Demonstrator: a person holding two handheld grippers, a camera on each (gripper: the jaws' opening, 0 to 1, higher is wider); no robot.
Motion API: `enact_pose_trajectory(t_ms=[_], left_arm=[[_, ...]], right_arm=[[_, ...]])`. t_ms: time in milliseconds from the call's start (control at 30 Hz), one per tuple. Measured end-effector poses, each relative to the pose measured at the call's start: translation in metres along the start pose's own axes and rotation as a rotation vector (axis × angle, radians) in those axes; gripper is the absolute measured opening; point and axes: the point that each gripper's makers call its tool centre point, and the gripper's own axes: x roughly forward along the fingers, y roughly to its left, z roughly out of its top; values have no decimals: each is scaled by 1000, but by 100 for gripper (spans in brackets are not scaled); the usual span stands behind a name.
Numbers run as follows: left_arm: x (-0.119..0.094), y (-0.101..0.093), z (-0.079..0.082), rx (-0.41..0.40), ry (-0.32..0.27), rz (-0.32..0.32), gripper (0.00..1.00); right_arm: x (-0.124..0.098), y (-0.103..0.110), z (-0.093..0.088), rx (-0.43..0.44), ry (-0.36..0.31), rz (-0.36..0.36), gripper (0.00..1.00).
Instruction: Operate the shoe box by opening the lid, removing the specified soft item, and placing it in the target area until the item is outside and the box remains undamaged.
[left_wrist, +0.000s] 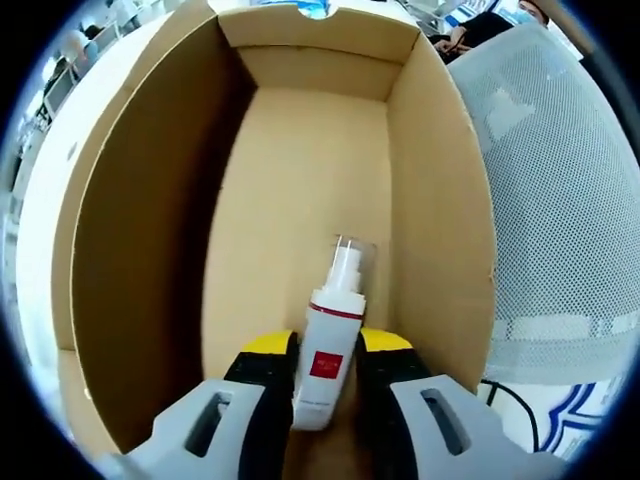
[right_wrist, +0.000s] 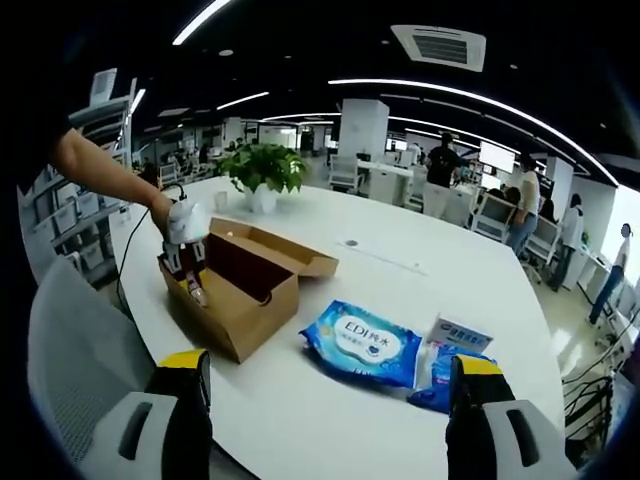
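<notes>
Between the yellow-tipped jaws of the left claw (left_wrist: 328, 372), a small white bottle (left_wrist: 327, 362) with a red label and a clear cap is pinched by its body, low inside the shoe box (left_wrist: 140, 250). It is judged to be light and stiff, with a smooth plastic skin that could slip, so a hold on the body below the cap is thought safer than one on the cap. Nothing else is seen inside the cardboard walls.

In the right gripper view, the right claw (right_wrist: 328, 385) is held spread and empty above the near edge of the white surface (right_wrist: 420, 300). Just beyond it lie a blue wipes pack (right_wrist: 362, 343) and a smaller blue-and-white pack (right_wrist: 450, 350). Farther off, near the left edge, the box is seen with its lid (right_wrist: 290, 255) folded open. A potted plant (right_wrist: 262, 172) stands toward the far edge.
</notes>
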Motion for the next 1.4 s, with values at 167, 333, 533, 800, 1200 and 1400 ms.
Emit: enact_pose_trajectory(t_ms=[167, 333, 533, 800, 1200, 1400], left_arm=[[-2, 2, -1, -16, -4, 10, 21], [-5, 4, -1, -26, -14, 23, 20], [-12, 4, 1, -40, -30, 44, 19], [-25, 6, 10, -75, -75, 91, 19], [-42, 7, 24, -98, -147, 137, 19], [-50, 7, 29, -106, -184, 162, 20]], right_arm=[[1, 1, 1, 4, -6, 2, 100], [2, 2, 3, 9, -12, 3, 99], [2, 2, 7, 14, -22, 0, 99], [0, 3, 11, 12, -35, -6, 99], [0, 7, 15, 16, -47, -1, 98], [2, 10, 18, 20, -46, 4, 96]])
